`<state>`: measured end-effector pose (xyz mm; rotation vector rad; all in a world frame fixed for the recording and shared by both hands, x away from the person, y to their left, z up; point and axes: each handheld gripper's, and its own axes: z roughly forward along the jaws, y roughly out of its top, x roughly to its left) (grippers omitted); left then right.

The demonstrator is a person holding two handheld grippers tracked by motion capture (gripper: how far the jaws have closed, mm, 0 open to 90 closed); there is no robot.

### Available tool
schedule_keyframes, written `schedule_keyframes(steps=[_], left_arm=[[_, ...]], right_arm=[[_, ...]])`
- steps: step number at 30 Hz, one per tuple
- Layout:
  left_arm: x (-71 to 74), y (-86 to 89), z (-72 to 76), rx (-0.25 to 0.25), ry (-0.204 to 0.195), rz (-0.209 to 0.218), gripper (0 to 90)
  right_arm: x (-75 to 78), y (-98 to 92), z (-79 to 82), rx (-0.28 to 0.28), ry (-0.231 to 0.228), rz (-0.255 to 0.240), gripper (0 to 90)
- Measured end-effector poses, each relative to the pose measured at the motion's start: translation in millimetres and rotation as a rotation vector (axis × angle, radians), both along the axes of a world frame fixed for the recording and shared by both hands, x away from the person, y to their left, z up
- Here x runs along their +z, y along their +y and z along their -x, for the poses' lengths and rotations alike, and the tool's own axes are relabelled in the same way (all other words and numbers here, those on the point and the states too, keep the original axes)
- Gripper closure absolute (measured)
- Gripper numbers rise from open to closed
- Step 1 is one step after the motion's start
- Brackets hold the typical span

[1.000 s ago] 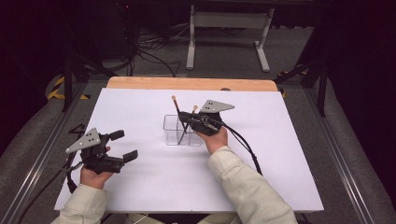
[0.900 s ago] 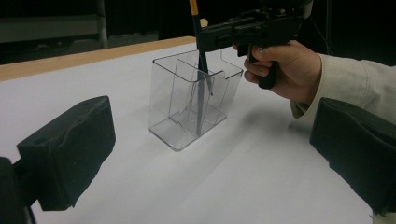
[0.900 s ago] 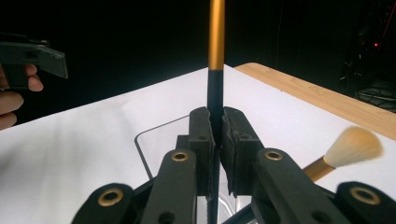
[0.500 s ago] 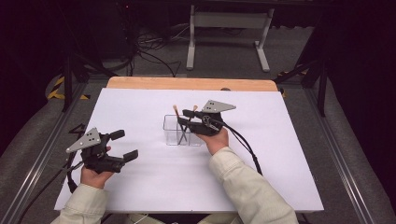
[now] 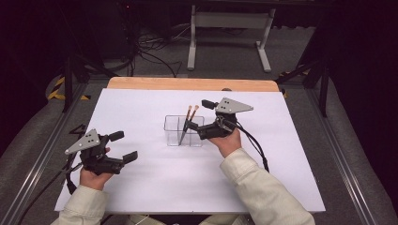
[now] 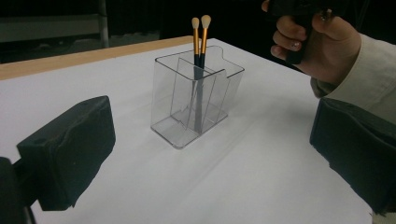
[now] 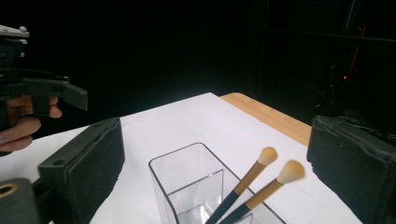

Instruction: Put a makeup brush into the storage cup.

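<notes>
A clear plastic organizer (image 5: 184, 131) (image 6: 196, 100) (image 7: 187, 186) stands mid-table on the white sheet. Two makeup brushes (image 5: 191, 114) (image 6: 200, 39) (image 7: 264, 175) with gold handles and pale tips lean side by side in one of its compartments. My right gripper (image 5: 197, 115) (image 7: 217, 156) hovers just right of and above the organizer. Its jaws have just been opening and now stand wide, pressing on nothing, with the brush tips below them. My left gripper (image 5: 123, 146) (image 6: 210, 144) rests open at the table's front left, pointing at the organizer with nothing between its jaws.
The white sheet (image 5: 155, 187) covers a wooden table whose bare edge (image 5: 187, 84) shows at the far side. Cables trail from both grippers off the front. A metal stand (image 5: 230, 28) sits on the floor beyond the table.
My right gripper opened and let go of a brush, which now leans in the organizer beside the other one. That gripper then lifted a little. My left gripper stayed put.
</notes>
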<state>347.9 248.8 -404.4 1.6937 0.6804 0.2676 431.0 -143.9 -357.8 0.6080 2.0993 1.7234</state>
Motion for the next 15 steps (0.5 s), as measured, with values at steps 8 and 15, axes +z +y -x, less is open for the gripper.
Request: schedule_keyframes(steps=[8, 15], left_arm=[[-0.2, 3.7, 3.4, 0.007, -0.003, 0.002, 0.6], [0.1, 4.2, 5.6, 0.007, -0.006, 0.008, 0.5]], right_arm=[[10.1, -25.5, 14.7, -0.015, -0.014, 0.046, 0.0], [18.4, -51.9, 27.9, -0.041, -0.036, 0.059, 0.0]])
